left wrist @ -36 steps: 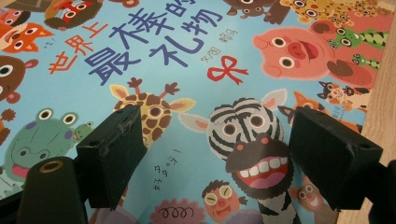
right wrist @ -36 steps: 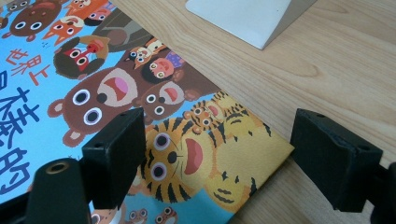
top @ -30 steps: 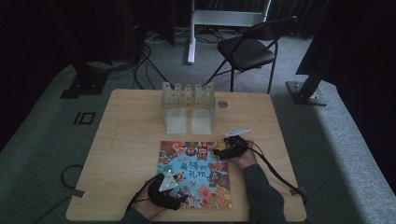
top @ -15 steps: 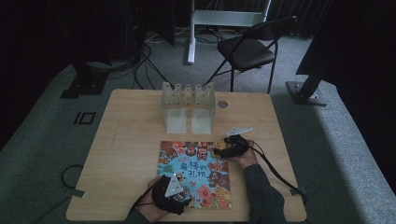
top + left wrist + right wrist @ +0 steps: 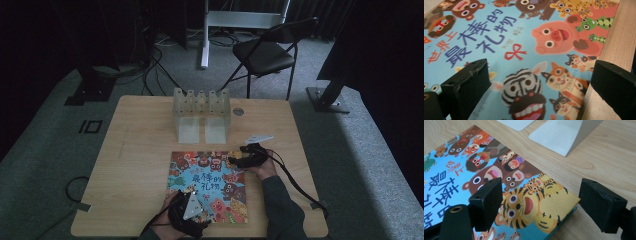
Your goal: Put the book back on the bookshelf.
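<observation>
Book [image 5: 209,187] flat on table [image 5: 135,165]. Left gripper [image 5: 539,82] and right gripper [image 5: 541,202] both released, straddling opposite corners. Likely next: clamp edges, lift.

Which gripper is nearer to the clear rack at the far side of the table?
Right. The right gripper is at the book's far corner, nearer the rack; the left gripper is at the book's near edge.

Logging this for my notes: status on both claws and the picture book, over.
Left claw open, jaws just widened, over book's near corner. Right claw open at far corner. Picture book flat on table, ungripped. Rack behind, clear.
</observation>
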The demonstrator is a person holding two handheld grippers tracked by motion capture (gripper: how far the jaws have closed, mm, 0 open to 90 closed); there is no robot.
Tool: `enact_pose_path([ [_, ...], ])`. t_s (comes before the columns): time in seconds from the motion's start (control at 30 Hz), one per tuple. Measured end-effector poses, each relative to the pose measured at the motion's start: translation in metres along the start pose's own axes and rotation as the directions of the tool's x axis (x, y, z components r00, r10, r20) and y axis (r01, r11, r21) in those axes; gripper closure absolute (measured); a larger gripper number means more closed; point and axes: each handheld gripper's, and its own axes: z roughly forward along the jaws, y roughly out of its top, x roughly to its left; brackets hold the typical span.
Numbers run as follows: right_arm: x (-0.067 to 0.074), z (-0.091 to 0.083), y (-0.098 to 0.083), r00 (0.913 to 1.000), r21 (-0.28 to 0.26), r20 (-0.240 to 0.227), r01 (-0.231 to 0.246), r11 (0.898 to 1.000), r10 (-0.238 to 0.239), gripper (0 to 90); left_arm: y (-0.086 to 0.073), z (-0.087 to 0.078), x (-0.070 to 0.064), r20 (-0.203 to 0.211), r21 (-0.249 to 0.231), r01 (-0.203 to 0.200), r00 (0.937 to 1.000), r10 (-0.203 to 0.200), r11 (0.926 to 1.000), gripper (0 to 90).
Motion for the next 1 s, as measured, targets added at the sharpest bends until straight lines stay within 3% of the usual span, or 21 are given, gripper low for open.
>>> enact_pose_path([
  [0.13, 0.000, -0.003, 0.002, 0.9999, -0.020, -0.010, -0.014, 1.000, 0.014, 19.6, 0.004, 0.004, -0.007, -0.015, 0.016, -0.010, 0.9998, 0.010, 0.9998, 2.3],
  [0.3, 0.002, -0.009, 0.006, 0.9997, -0.046, -0.014, -0.019, 0.999, 0.018, 19.6, 0.010, 0.012, -0.017, -0.002, 0.019, -0.034, 0.9994, 0.034, 0.9992, 1.9],
  [0.37, 0.002, -0.010, 0.007, 0.9996, -0.053, -0.016, -0.022, 0.998, 0.022, 19.6, 0.012, 0.013, -0.020, -0.014, 0.001, -0.035, 0.9993, 0.035, 0.9994, 1.9],
  [0.73, 0.008, -0.020, 0.018, 0.9994, -0.098, -0.032, -0.017, 0.995, 0.014, 19.6, 0.021, 0.014, -0.020, -0.051, -0.038, -0.023, 0.9985, 0.021, 0.9990, 2.0],
  [1.0, 0.013, -0.022, 0.026, 0.9996, -0.097, -0.025, 0.007, 0.995, -0.009, 19.6, 0.026, 0.014, -0.022, -0.078, -0.061, -0.016, 0.9969, 0.011, 0.9980, 2.0],
])
